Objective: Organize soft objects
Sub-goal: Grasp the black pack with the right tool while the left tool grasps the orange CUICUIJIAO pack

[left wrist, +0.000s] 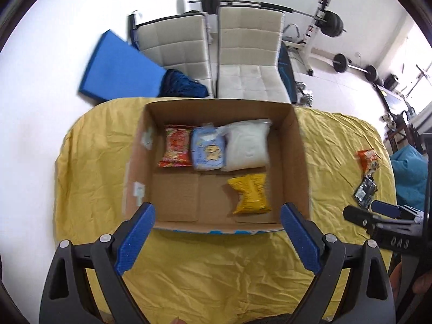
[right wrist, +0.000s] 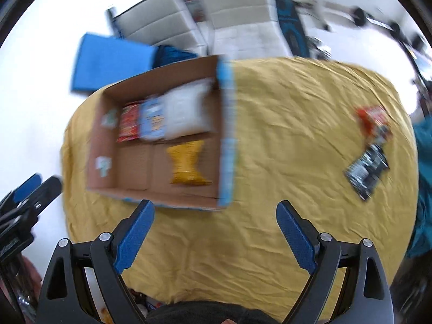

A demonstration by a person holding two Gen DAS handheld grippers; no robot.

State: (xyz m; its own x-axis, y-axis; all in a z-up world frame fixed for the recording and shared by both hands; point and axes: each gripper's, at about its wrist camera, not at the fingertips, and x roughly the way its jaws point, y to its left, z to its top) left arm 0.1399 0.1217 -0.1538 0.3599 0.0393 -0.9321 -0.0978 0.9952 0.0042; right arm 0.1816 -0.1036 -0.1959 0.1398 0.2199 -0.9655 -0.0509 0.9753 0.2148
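An open cardboard box (left wrist: 297, 151) (right wrist: 94, 145) stands on a table with a yellow cloth (left wrist: 205, 270) (right wrist: 283, 148). Inside lie a red packet (left wrist: 175, 148) (right wrist: 129, 125), a light blue packet (left wrist: 208, 149) (right wrist: 152, 121), a white bag (left wrist: 247, 145) (right wrist: 186, 110) and a yellow packet (left wrist: 251, 193) (right wrist: 187, 163). An orange packet (left wrist: 368, 158) (right wrist: 372, 120) and a black packet (left wrist: 365, 187) (right wrist: 367, 171) lie on the cloth at the right. My left gripper (left wrist: 217, 232) is open and empty before the box's near wall. My right gripper (right wrist: 214, 232) is open and empty over the cloth, right of the box.
Two beige chairs (left wrist: 251, 54) (right wrist: 237, 10) stand behind the table. A blue mat (left wrist: 116, 67) (right wrist: 108, 62) lies on the white floor at left. Barbells and a weight rack (left wrist: 321, 19) stand at the back right. A teal bag (left wrist: 407, 172) sits right of the table.
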